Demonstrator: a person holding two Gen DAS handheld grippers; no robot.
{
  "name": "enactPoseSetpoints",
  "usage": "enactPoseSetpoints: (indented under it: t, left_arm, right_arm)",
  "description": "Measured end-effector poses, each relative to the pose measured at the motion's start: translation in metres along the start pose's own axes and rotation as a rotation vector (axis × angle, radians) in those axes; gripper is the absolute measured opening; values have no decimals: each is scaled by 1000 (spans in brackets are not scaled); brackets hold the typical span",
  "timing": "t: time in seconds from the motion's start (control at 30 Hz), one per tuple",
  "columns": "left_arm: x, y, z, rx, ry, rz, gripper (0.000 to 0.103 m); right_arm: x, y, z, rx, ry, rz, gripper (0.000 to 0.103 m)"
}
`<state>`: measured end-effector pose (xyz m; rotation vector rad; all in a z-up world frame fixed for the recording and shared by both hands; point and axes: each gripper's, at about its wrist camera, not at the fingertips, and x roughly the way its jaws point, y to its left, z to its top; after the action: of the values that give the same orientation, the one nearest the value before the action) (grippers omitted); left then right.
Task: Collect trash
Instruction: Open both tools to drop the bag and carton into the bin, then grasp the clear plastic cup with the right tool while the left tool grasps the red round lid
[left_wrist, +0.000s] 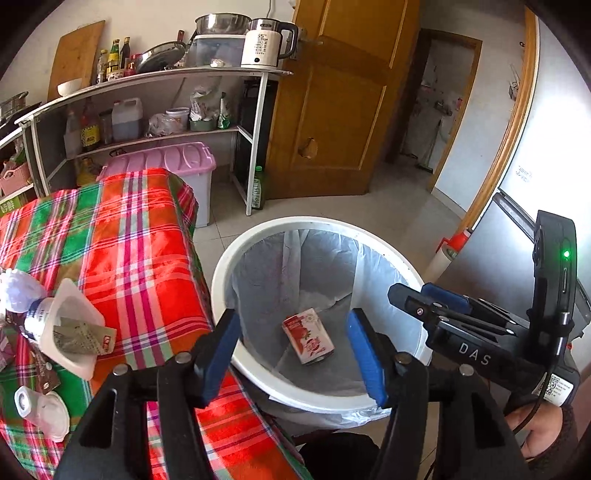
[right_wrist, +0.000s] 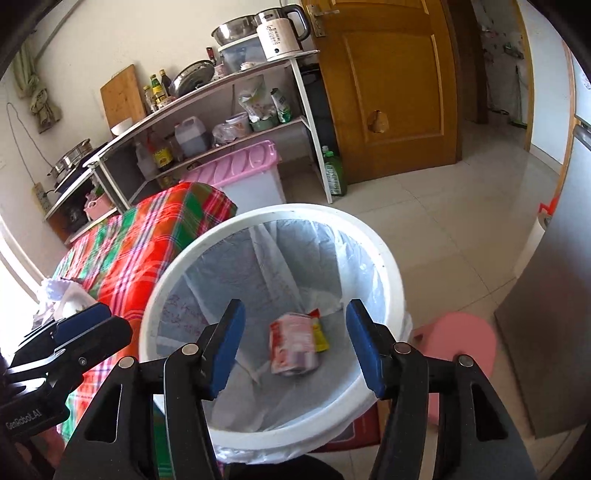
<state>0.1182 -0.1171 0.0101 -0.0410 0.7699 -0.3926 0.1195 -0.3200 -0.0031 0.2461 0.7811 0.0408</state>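
Observation:
A white bin (left_wrist: 236, 258) with a clear liner stands beside the table. A red-and-white carton (left_wrist: 308, 336) lies on its bottom. My left gripper (left_wrist: 295, 350) hangs open over the bin, nothing between its blue pads (left_wrist: 221, 347). My right gripper (right_wrist: 295, 347) is also open above the bin (right_wrist: 177, 273). Below it the carton (right_wrist: 291, 347) looks blurred, with a yellow wrapper (right_wrist: 320, 332) against it. Each gripper shows in the other's view: the right gripper (left_wrist: 406, 297) and the left gripper (right_wrist: 103, 317). A plastic cup holding paper (left_wrist: 70, 332) lies on the plaid tablecloth.
The plaid-covered table (left_wrist: 129, 236) touches the bin's left side and holds a small bottle (left_wrist: 37, 406) and crumpled tissue (left_wrist: 18, 288). A pink stool (right_wrist: 461, 339) stands right of the bin. A pink-lidded box (left_wrist: 166, 162), shelves and a wooden door (left_wrist: 332, 110) are behind.

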Motion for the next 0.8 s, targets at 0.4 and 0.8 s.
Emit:
enactPoseSetpoints:
  t: [0.4,0.8]
  left_arm:
    - [-78,69,-27,-102,-137,159,65]
    - [-133,153,-71,-220,-179,373,66]
  right_arm:
    - [-24,58,-13,-61,-56,141,58]
    - [-12,159,-45,-249,5,300,58]
